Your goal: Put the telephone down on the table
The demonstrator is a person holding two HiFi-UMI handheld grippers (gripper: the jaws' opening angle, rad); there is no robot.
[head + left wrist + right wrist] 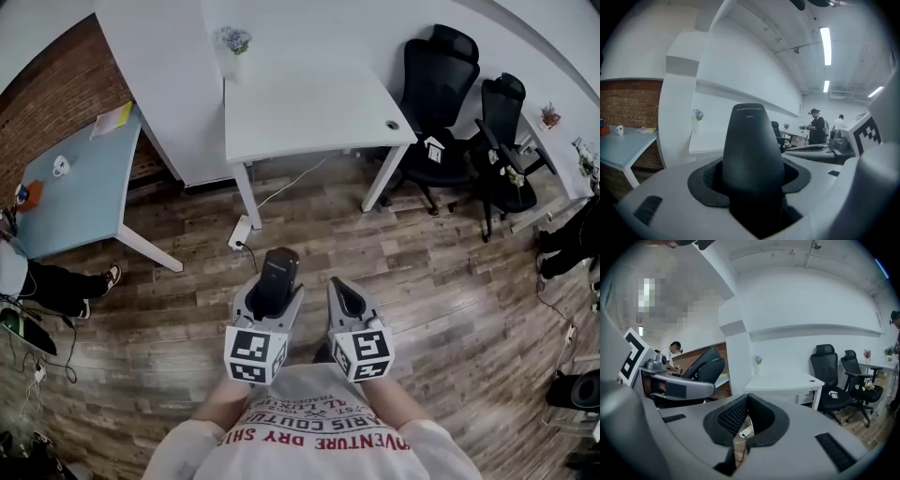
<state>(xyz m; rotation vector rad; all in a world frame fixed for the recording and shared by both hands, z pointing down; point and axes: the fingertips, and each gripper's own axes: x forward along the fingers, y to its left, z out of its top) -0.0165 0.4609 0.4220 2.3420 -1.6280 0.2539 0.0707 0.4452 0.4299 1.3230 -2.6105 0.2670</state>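
A black telephone handset (278, 272) stands between the jaws of my left gripper (272, 298), which is shut on it, held in the air above the wooden floor. In the left gripper view the handset (752, 145) rises upright out of the jaws and fills the middle. My right gripper (345, 300) is beside it on the right, shut with nothing in it; its pads (736, 416) meet at the tips. The white table (309, 103) stands ahead, some way beyond both grippers, and also shows in the right gripper view (783, 380).
A small potted plant (234, 42) sits at the white table's far left corner. A blue table (75, 178) stands to the left, black office chairs (450, 103) to the right. A power strip (239, 232) with a cable lies on the floor. A person's legs (56, 281) show at far left.
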